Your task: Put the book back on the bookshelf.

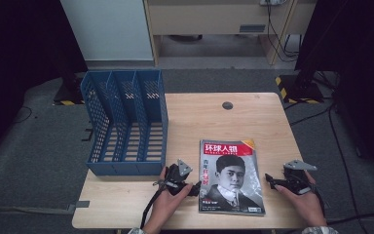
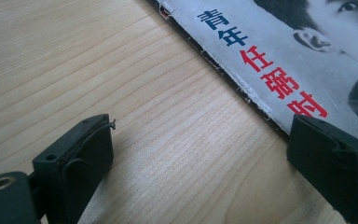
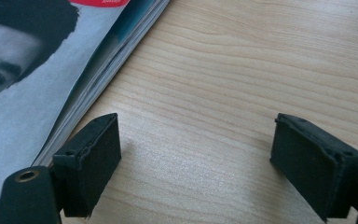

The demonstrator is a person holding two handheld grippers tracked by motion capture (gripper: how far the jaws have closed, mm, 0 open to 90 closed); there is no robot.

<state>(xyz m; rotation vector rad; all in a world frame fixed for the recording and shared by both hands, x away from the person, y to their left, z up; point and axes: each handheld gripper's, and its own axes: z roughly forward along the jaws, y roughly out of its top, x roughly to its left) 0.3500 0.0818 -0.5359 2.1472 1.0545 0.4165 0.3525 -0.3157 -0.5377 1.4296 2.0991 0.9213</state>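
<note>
Pale wood table (image 1: 253, 117) under the high view: my magazine (image 1: 231, 178) lies flat near its front edge, with a blue file rack (image 1: 125, 122) at the left rear. I see the left gripper (image 1: 193, 187) held low against the magazine's left edge and the right gripper (image 1: 271, 180) just off its right edge, both hands angled inward. From the left gripper view, my jaws stand apart, one over bare wood, the other over the worn spine, perhaps touching it. From the right gripper view, both jaws stand apart over wood, the page edges just beside one.
</note>
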